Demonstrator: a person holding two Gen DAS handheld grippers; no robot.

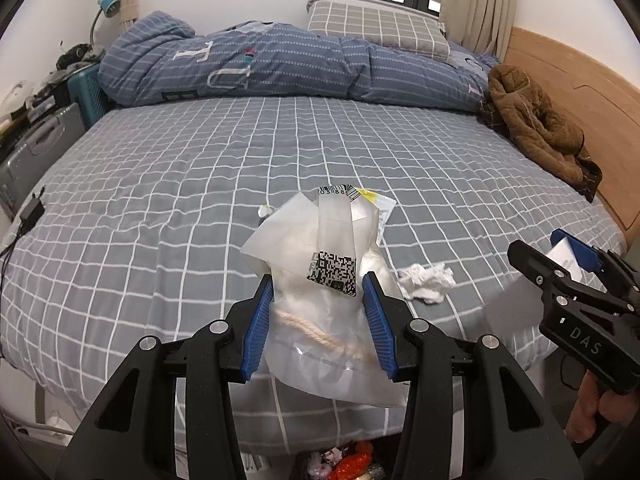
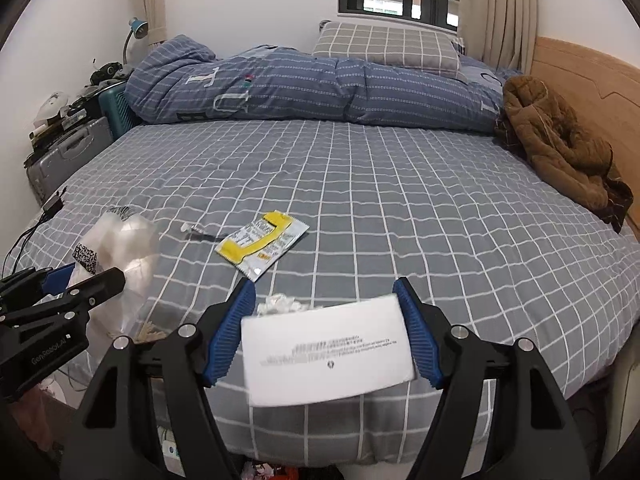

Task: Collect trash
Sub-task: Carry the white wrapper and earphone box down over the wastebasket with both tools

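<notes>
My left gripper is shut on a clear plastic bag with a QR label and a rope inside, held over the bed's front edge. My right gripper is shut on a white paper card with small print. It also shows in the left wrist view at the right. A crumpled white tissue lies on the grey checked bed, just right of the bag. A yellow and silver wrapper lies flat on the bed ahead, with a small dark piece left of it.
A rolled blue duvet and pillow lie at the far side. A brown jacket sits by the wooden headboard. Suitcases stand at the left. A charger and cable lie on the left edge. Colourful trash shows below.
</notes>
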